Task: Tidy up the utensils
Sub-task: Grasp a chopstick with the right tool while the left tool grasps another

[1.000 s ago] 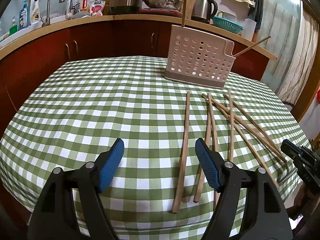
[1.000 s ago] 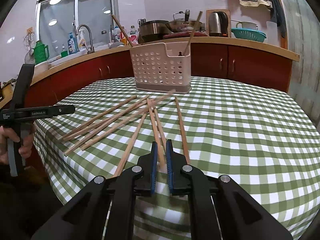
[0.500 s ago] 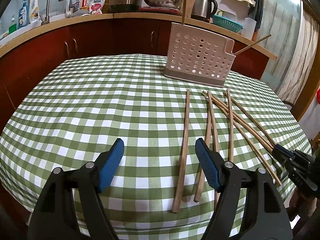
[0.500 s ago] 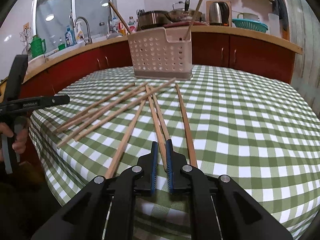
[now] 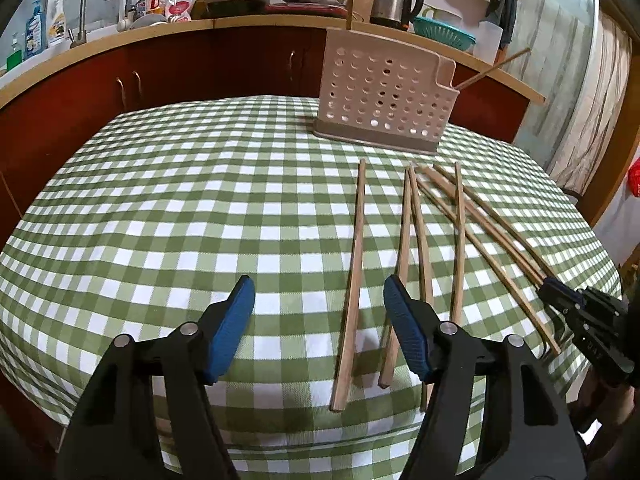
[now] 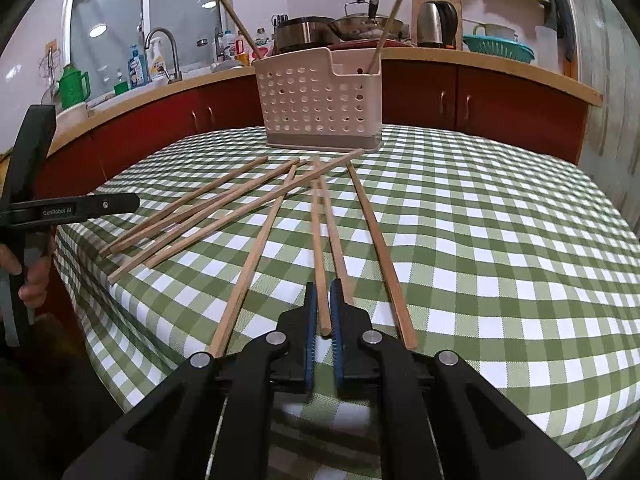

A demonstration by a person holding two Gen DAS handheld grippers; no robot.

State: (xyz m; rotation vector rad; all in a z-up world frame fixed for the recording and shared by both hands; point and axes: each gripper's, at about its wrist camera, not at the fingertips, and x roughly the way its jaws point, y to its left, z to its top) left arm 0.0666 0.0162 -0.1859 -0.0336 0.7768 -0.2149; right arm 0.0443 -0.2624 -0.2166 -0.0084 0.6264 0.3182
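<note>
Clamping one chopstick [image 6: 320,248] near its end, right gripper [image 6: 323,300] sits at near table edge. Left gripper [image 5: 319,296] jaws closing, nothing between them. Other chopsticks [image 6: 208,216] scattered on checked tablecloth [image 6: 480,240]; perforated holder [image 6: 320,100] far.

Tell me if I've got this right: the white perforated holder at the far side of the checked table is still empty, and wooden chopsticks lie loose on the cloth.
Not quite. The holder is not empty: the right wrist view shows two chopsticks standing in it. The rest holds: loose chopsticks lie on the checked cloth.
</note>
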